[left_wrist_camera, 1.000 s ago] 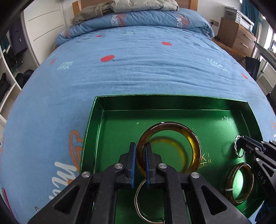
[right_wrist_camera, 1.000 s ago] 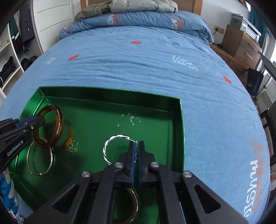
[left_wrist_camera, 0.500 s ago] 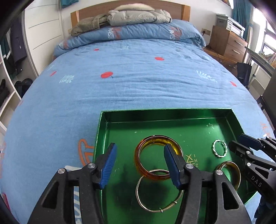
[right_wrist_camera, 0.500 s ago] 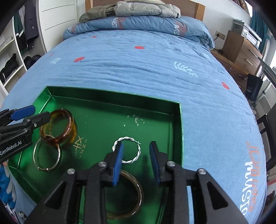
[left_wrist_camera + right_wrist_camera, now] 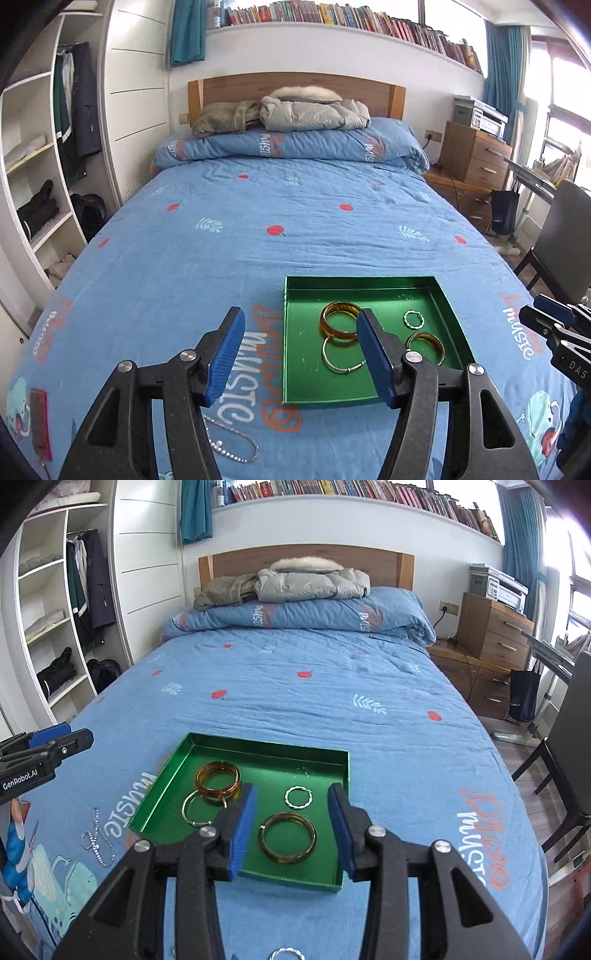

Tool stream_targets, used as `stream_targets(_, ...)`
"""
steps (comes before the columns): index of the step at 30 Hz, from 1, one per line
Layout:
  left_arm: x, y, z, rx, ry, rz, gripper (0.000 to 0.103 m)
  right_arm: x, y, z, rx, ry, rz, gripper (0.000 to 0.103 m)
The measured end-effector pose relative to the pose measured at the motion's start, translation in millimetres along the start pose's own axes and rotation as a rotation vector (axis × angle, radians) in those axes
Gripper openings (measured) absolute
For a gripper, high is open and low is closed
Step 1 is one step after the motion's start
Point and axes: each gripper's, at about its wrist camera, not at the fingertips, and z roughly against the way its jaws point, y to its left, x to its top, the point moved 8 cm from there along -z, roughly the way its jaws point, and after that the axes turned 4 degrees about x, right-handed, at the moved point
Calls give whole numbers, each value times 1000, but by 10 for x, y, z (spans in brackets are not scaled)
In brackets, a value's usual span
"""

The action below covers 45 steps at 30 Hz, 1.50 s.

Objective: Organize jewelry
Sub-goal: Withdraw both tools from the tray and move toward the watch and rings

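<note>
Where it lies bedtop, green tray (image 5: 334, 882) holds four bangles (image 5: 287, 836).

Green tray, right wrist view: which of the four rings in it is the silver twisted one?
The small silver twisted ring, lying alone toward the green tray's far right. The two amber bangles and the thin gold hoop are larger and smooth.

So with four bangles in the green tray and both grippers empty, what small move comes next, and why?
Probably lower the left gripper toward the silver chain. It lies on the bedspread outside the green tray, on that gripper's side. Both sets of jaws are opening with nothing between them; the right gripper hangs over the tray.
</note>
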Motion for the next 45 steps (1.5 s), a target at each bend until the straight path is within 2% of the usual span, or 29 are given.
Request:
stream_targets(7,-277,166,743,18,-78,-13,78,-283,75,908,3,-56,-18,39)
stream_targets(16,-628,396,1502,25,-134,-37,79,-603,120,1927,-43,-126,1,43)
stream_targets(23,-904,700,1938,91,-145,-54,79,-855,96,2493,-46,-179,-16,44)
stream_targets(28,-1088,874,2075,118,-130,-36,79,-1064,48,2755,-48,-204,-38,44)
stream_targets(32,-1253,875,2134,100,-119,-22,79,-1225,-53,2845,-42,-214,-73,44)
stream_targets(38,-1514,684,2025,52,-84,-14,79,-1512,-280,2794,-70,-188,-105,44)
stream_targets(45,-1752,265,1806,-36,-63,-42,87,-1802,-529,2607,-83,-163,-150,45)
